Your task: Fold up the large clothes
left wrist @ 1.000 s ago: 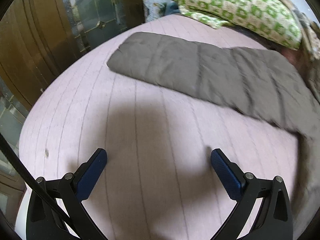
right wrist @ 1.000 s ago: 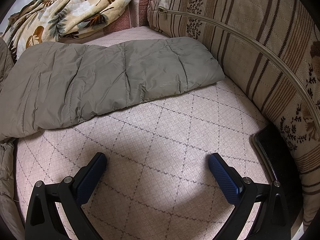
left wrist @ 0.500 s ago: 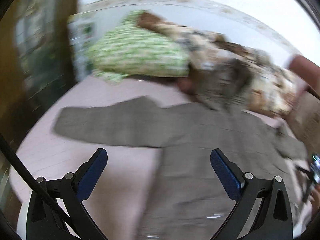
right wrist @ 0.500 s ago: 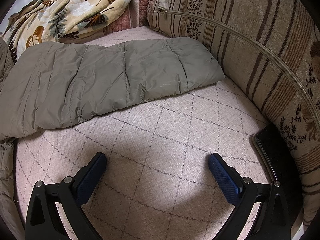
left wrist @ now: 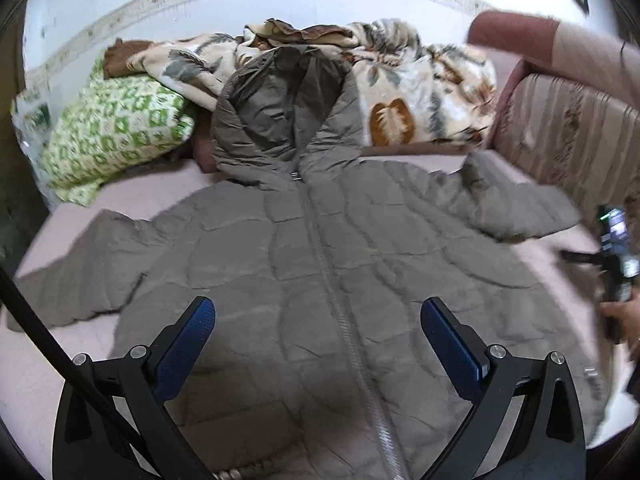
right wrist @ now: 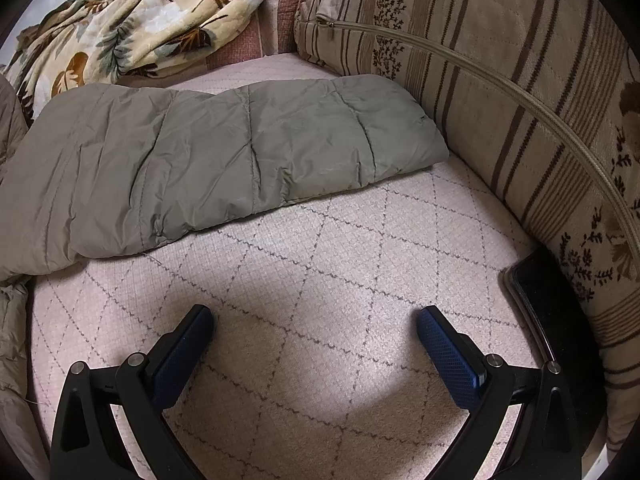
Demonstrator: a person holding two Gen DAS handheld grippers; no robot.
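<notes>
Jacket first: the grey-brown quilted hooded puffer jacket (left wrist: 320, 248) lies face up and spread flat on the pale pink bed cover (left wrist: 160, 192), its closed zip (left wrist: 332, 280) running down the middle toward me. From my left wrist view, my left claw (left wrist: 318, 334) hangs above the lower front of the jacket with its blue-padded fingers (left wrist: 186, 340) spread wide, gripping nothing. The hood (left wrist: 284, 120) props up against a cream leaf-print blanket (left wrist: 420, 92) at the head of the bed, and a green-and-white patterned pillow (left wrist: 116, 136) sits to the left of it. One sleeve (left wrist: 76, 272) stretches out to the left, the other (left wrist: 516, 204) to the right. At the far right edge I see, blurred, a hand (left wrist: 624, 320) holding the other device.

From my right wrist view, my right claw (right wrist: 314, 340) is over bare pink diamond-stitched cover (right wrist: 320, 280), also fully open and empty. That quilted sleeve (right wrist: 224, 160) lies flat across the cover ahead of the fingers (right wrist: 448, 348), well apart from them, its cuff end just beside a brown striped floral cushion (right wrist: 500, 80). The leaf-print blanket (right wrist: 132, 20) is bunched beyond the sleeve. A dark flat object (right wrist: 552, 320) lies at the cushion's foot on the right; I cannot tell what it is.
</notes>
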